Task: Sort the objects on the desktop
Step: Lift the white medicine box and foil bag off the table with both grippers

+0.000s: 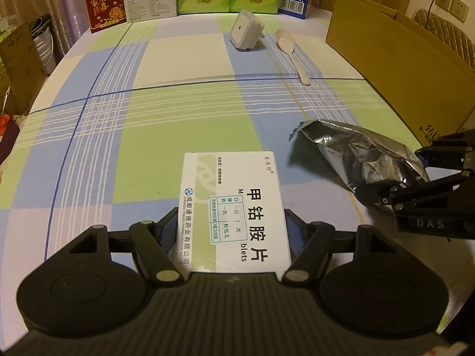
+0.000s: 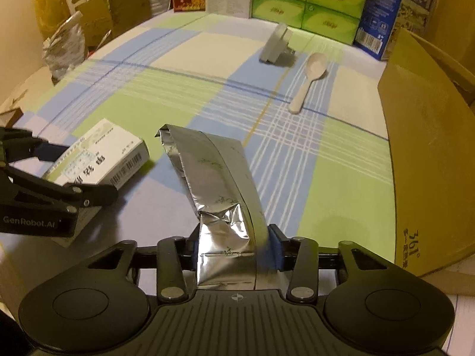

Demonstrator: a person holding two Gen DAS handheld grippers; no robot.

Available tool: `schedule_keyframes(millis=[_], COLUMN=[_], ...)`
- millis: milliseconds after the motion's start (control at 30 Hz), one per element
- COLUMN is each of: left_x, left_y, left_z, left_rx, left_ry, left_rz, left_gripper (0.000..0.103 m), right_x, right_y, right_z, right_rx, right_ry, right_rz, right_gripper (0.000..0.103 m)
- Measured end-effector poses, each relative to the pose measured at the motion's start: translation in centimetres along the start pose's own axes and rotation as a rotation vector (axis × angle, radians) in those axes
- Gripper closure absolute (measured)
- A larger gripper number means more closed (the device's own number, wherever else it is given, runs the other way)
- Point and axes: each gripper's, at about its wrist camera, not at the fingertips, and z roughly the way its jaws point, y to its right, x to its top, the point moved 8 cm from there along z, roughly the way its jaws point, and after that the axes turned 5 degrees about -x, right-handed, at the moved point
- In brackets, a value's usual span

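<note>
Left gripper [image 1: 231, 222] clamps the white cardboard medicine box [image 1: 234, 207]; right gripper [image 2: 234, 246] apparently pinches the crinkled silver foil pouch [image 2: 219, 190], ready for sorting toward the brown cardboard carton [image 2: 430, 148] at three o'clock.

The left gripper [image 1: 231, 222] points down at a slant; its two black fingers sit on each side of a white box [image 1: 234, 207] and squeeze it, so the box stays between them; the right gripper [image 2: 234, 243] also tips down; its fingers press in on the low end of a shiny foil bag [image 2: 219, 195], though the right pad looks blurry, so that grip may be loose; the two grippers sit side by side, near each other.
</note>
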Motion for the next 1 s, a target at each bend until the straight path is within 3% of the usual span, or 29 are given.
schedule_keyframes(millis=[267, 733, 1000], left_x=[0.4, 0.5, -0.7], left_y=[0.1, 1.1, 1.4], left_z=[-0.4, -1.1, -2.6], left_rx=[-0.005, -0.014, -0.008], left_ry=[0.019, 0.038, 0.033], left_rz=[-0.012, -0.020, -0.057], left_gripper=[0.036, 0.036, 0.036], right_x=[1.2, 0.0, -1.4], right_y=[1.1, 1.6, 1.6], right_z=[-1.3, -2.1, -4.6], right_rx=[-0.001, 0.000, 0.008], right_ry=[0.079, 0.065, 0.070], right_rz=[0.091, 0.142, 0.210], right_gripper=[0.064, 0.064, 0.064])
